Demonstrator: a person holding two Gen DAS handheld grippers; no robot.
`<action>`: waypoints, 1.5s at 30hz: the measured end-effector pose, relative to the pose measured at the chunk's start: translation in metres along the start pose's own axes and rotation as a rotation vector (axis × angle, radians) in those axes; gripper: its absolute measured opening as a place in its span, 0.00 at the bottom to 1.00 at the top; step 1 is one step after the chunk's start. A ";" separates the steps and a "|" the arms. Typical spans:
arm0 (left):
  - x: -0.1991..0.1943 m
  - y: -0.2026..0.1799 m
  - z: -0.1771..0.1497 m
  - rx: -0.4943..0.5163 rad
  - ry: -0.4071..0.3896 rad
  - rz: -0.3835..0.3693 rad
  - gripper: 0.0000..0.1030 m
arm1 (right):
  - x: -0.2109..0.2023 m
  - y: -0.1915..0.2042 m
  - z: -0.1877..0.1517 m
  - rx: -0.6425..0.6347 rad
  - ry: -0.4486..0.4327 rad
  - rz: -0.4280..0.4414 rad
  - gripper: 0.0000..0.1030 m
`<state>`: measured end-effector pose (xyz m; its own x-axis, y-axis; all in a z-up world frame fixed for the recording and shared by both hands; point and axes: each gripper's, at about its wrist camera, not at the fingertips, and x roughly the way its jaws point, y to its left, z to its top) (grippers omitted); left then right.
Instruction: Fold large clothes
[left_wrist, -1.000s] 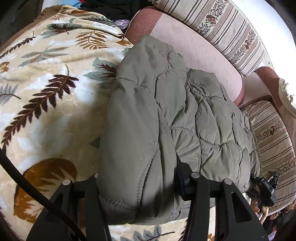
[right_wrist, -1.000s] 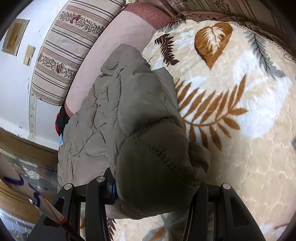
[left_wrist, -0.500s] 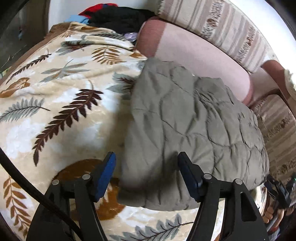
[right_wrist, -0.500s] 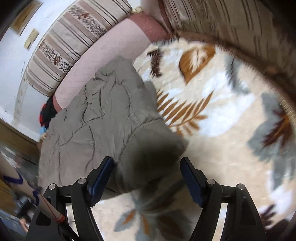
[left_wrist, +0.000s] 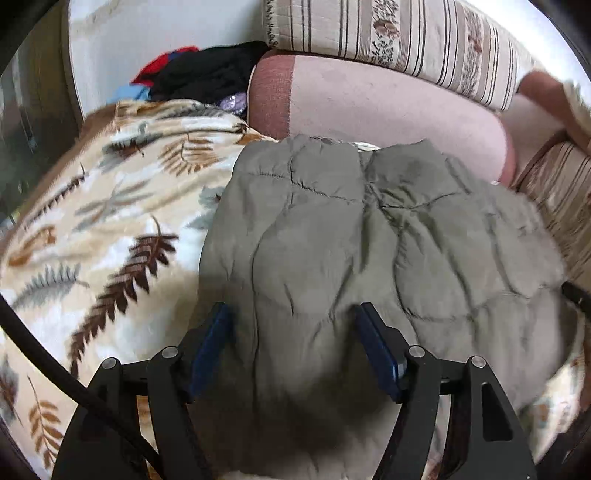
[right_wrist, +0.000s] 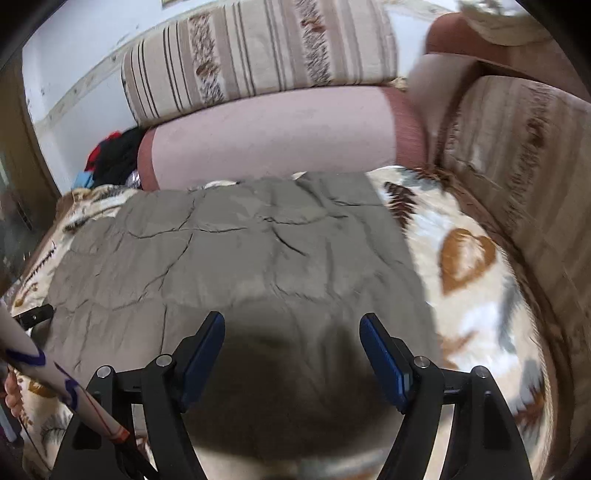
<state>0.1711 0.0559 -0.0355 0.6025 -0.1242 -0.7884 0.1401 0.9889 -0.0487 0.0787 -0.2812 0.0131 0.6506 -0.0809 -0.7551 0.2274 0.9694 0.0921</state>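
An olive-green quilted jacket (left_wrist: 369, 251) lies folded into a flat block on a leaf-patterned blanket (left_wrist: 103, 229). My left gripper (left_wrist: 295, 332) is open, its blue-padded fingers apart just above the jacket's near edge, holding nothing. The jacket also shows in the right wrist view (right_wrist: 236, 251), spread wide and flat. My right gripper (right_wrist: 291, 339) is open over the jacket's near edge and casts a dark shadow on it.
A pink sofa bolster (left_wrist: 388, 107) and striped back cushions (left_wrist: 406, 40) stand behind the jacket. A pile of black, red and blue clothes (left_wrist: 199, 74) sits at the far left. A striped cushion (right_wrist: 524, 155) flanks the right side. A black cable (left_wrist: 48, 362) crosses the lower left.
Both grippers have opened and let go of the jacket, then drawn back and tilted up. The jacket, bunched a second ago, now lies flat in a folded block.
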 end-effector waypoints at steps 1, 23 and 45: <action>0.007 -0.003 0.003 0.014 -0.006 0.019 0.72 | 0.011 0.000 0.003 -0.004 0.013 -0.012 0.78; 0.060 -0.014 0.054 0.017 0.001 0.085 0.84 | 0.094 -0.030 0.043 -0.020 0.062 -0.203 0.88; -0.048 -0.013 -0.026 -0.003 -0.028 0.079 0.84 | 0.049 0.042 -0.004 -0.050 0.072 -0.087 0.89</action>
<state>0.1196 0.0509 -0.0134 0.6330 -0.0478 -0.7727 0.0888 0.9960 0.0112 0.1172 -0.2432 -0.0223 0.5758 -0.1500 -0.8037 0.2429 0.9700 -0.0070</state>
